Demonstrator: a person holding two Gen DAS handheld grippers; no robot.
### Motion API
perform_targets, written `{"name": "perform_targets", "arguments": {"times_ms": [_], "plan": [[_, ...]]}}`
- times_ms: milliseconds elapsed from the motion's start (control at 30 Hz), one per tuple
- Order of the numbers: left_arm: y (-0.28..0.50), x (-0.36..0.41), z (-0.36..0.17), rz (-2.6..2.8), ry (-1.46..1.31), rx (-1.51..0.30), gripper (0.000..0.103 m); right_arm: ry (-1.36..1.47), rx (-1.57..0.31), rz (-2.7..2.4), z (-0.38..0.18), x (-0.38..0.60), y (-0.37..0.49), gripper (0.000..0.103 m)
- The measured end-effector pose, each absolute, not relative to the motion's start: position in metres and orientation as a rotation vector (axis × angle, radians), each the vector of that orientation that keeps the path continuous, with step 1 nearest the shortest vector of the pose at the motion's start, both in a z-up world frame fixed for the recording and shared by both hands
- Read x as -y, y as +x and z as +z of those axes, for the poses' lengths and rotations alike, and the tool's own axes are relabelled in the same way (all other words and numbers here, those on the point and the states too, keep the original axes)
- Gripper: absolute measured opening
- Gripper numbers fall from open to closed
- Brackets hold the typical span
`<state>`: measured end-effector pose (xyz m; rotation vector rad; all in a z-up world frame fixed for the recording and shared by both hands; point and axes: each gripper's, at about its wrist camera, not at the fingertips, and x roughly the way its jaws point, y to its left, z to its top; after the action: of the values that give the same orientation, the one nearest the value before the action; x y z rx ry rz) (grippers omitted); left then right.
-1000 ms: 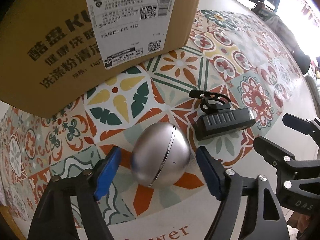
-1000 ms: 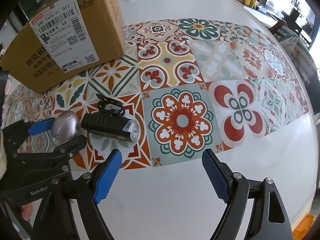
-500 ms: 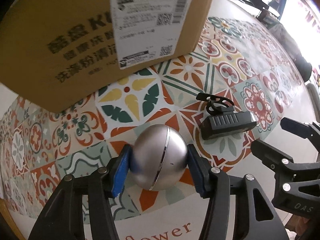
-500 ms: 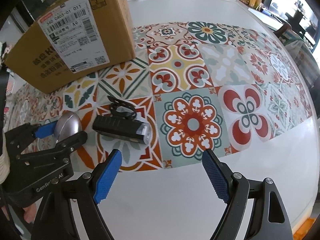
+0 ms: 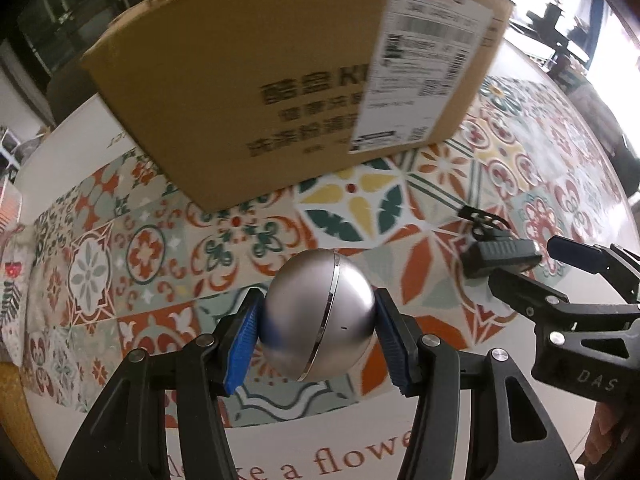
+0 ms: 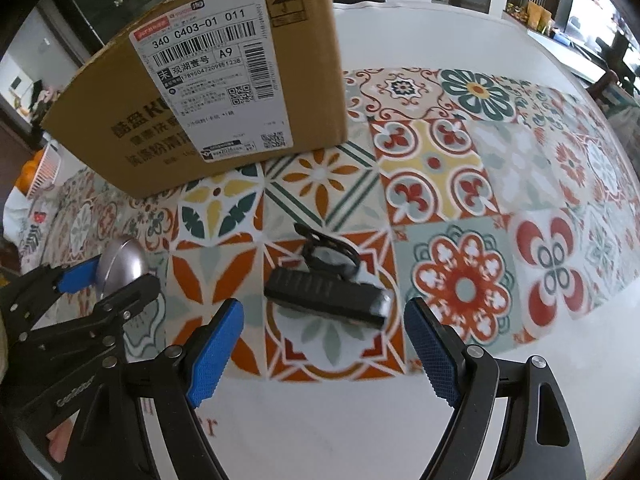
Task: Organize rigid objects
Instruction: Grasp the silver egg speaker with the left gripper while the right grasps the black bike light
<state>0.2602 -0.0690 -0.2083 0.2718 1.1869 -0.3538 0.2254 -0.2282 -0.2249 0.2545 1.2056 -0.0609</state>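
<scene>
A white round table [image 6: 460, 28] carries everything, and most of its top is covered by a mat [image 6: 460, 184] printed with coloured floral tiles. Beyond both sets of tongs, at the far side of the mat, stands a large brown cardboard box [image 5: 256, 68] with black printed characters on its side and a white shipping label [image 6: 216, 80] stuck on the face towards the right tongs.

The left gripper [image 5: 316, 330] points steeply down at the mat, and its blue pads [image 5: 242, 342] press on either side of a silver egg-shaped shell [image 5: 318, 314], which has a bright seam running round it. The jaws have just been closing and now clamp the shell between them, well short of fully shut because the shell fills the gap. From the right wrist view the same shell [image 6: 122, 264] sits off to the left of the right tongs, pinched by the left set.

The right gripper [image 6: 320, 344] hangs with its jaws spread wide and nothing between the pads. Just ahead of its fingertips, roughly centred between them, lies a black bike light [image 6: 328, 294] with a ribbed body and a looped strap mount on its far side; it rests on an orange-patterned tile. In the left wrist view that light [image 5: 500, 258] lies to the right of the left tongs, close to the tips of the right ones.
</scene>
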Motion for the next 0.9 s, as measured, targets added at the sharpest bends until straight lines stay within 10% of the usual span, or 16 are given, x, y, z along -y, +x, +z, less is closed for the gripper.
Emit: {"name": "perform_targets", "arguments": {"times_ms": [900], "plan": [[0.253, 0.056, -0.207, -0.286, 0.187, -1.187, 0.054, 0.219, -1.176, -0.075, -0.218, 0.219, 0.237, 0.075]]}}
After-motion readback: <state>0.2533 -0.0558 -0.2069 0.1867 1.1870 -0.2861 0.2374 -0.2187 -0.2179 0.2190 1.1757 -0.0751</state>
